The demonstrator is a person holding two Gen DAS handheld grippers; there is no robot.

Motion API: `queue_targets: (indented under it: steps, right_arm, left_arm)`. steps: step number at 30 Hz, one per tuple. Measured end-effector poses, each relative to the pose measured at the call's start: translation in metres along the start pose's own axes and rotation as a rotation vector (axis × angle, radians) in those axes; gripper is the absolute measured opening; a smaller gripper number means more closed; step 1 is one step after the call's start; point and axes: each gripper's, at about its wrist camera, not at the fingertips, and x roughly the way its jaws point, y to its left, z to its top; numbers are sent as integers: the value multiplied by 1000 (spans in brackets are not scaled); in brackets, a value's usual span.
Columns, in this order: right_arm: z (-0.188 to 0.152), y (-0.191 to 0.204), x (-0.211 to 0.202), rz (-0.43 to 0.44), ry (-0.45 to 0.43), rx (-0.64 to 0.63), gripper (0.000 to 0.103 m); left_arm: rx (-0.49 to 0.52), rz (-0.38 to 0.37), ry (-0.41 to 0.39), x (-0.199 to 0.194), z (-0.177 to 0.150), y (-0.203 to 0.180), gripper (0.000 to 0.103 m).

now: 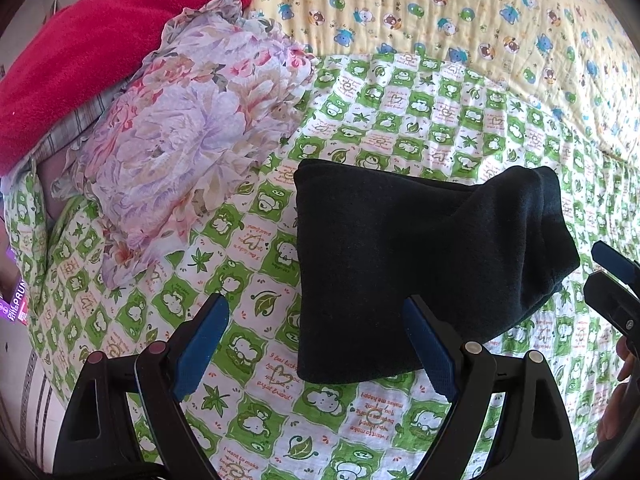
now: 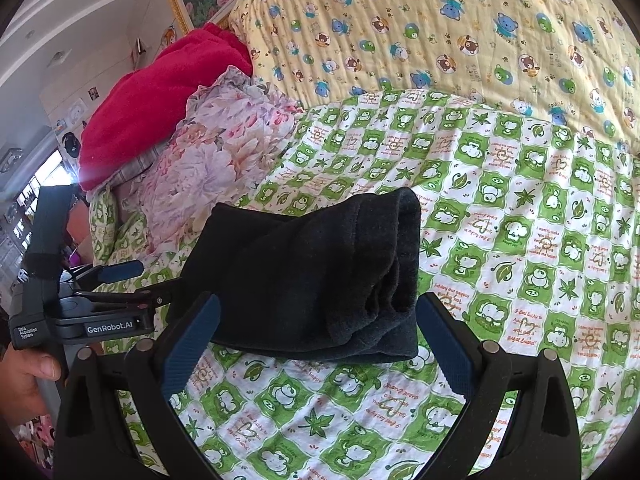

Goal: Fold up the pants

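My claws, left [image 1: 316, 344] and right [image 2: 316, 344], gape wide (empty) above folded black pants [image 2: 312, 276]; I'd press edges flat.

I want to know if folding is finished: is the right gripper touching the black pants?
Apart. In the right wrist view the right gripper stands open, and green checkered bedsheet shows between each finger and the folded black pants.
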Motion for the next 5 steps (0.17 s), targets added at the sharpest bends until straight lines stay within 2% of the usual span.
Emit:
queue_targets:
  steps: [5]
  right_arm:
    - [1,-2,-1,-2,-3,5,98]
  left_arm:
    - [0,-5,5,1,1,-2,89]
